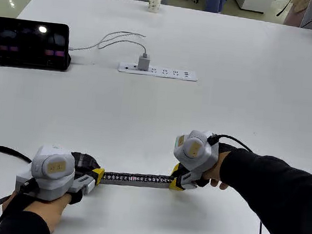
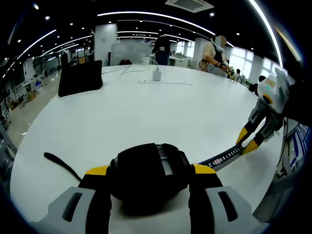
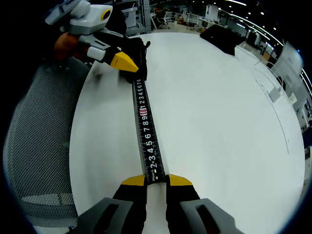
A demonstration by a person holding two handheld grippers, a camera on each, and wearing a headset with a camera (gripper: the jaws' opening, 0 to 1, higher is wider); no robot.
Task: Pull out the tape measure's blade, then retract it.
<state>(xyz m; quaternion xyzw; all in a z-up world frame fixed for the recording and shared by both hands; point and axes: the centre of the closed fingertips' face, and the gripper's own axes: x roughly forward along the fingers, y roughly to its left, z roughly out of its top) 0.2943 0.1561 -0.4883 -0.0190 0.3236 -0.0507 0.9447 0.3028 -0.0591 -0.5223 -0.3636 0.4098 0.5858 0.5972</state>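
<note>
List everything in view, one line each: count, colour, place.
table: one, white, under everything
tablet: one, black, far left
power strip: one, white, centre
charger: one, white, in the strip's left end
cable: one, white, charger to tablet
paper cup: one, white, far edge
strap: one, black, near left
tape measure case: one, black, in left gripper
blade: one, black, between grippers
left gripper: grey, yellow tips, clamping case
right gripper: same colours, pinching blade tip
sleeves: two, black

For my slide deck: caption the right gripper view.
Right gripper pinches the extended blade; left gripper holds the case.
</note>
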